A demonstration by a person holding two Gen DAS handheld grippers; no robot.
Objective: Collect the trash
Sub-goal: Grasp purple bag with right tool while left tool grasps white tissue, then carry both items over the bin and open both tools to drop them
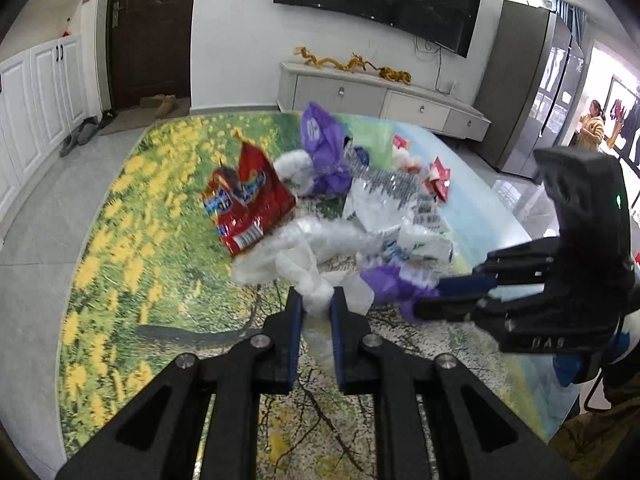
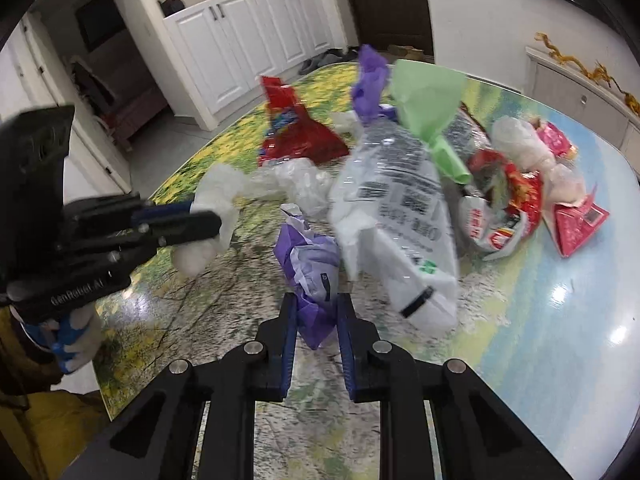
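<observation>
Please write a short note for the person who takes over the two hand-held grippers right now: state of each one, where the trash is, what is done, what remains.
Left hand-held gripper: shut on a white plastic wrapper.
Right hand-held gripper: shut on a purple wrapper.
Still lying on the table: red snack bag, clear printed bag, green bag, red-and-white pack, pink packets.
Done: two pieces gripped.
Left: no bin is in view; deposit both pieces, then collect the rest.
</observation>
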